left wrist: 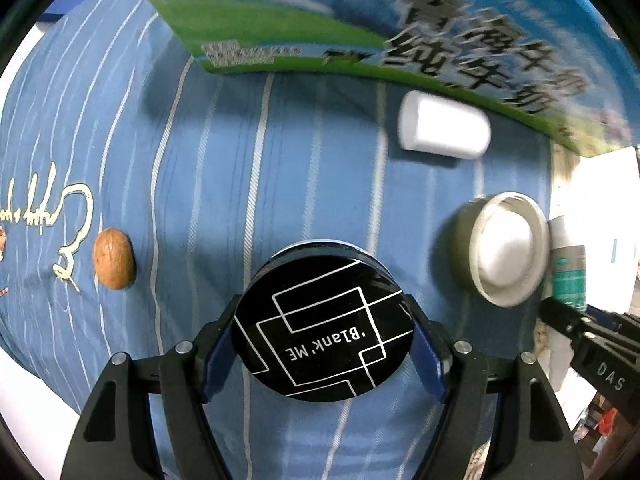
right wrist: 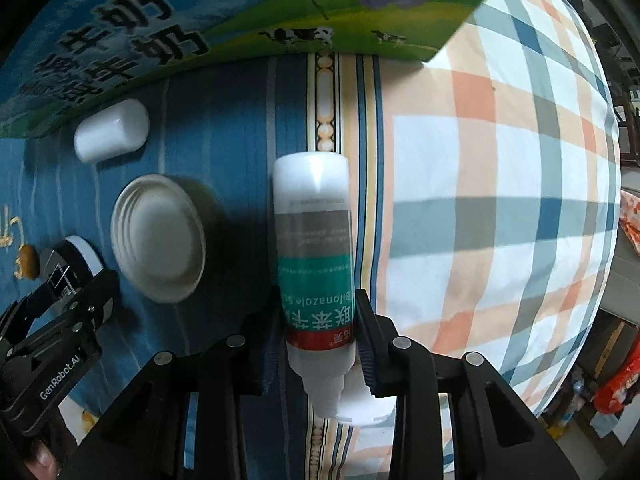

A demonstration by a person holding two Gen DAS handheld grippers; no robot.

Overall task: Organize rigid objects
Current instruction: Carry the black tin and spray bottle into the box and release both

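Note:
My left gripper [left wrist: 324, 340] is shut on a round black tin [left wrist: 324, 324] marked "Blank ME", held over the blue striped cloth [left wrist: 224, 184]. My right gripper [right wrist: 318, 340] is shut on a white bottle [right wrist: 314, 232] with a green and red label, which points away from the camera. That bottle also shows at the right edge of the left wrist view [left wrist: 568, 264]. A white jar lid [left wrist: 508, 248] lies between the two grippers; it also shows in the right wrist view [right wrist: 158, 238]. A white cylinder [left wrist: 444, 130] lies beside the milk carton box [left wrist: 360, 20]. A walnut [left wrist: 113, 258] lies at the left.
The milk carton box [right wrist: 200, 12] stands along the far side. A plaid pillow [right wrist: 500, 180] fills the right of the right wrist view. The left gripper with its tin [right wrist: 68, 268] shows at the left there. Cluttered floor lies beyond the bed's right edge.

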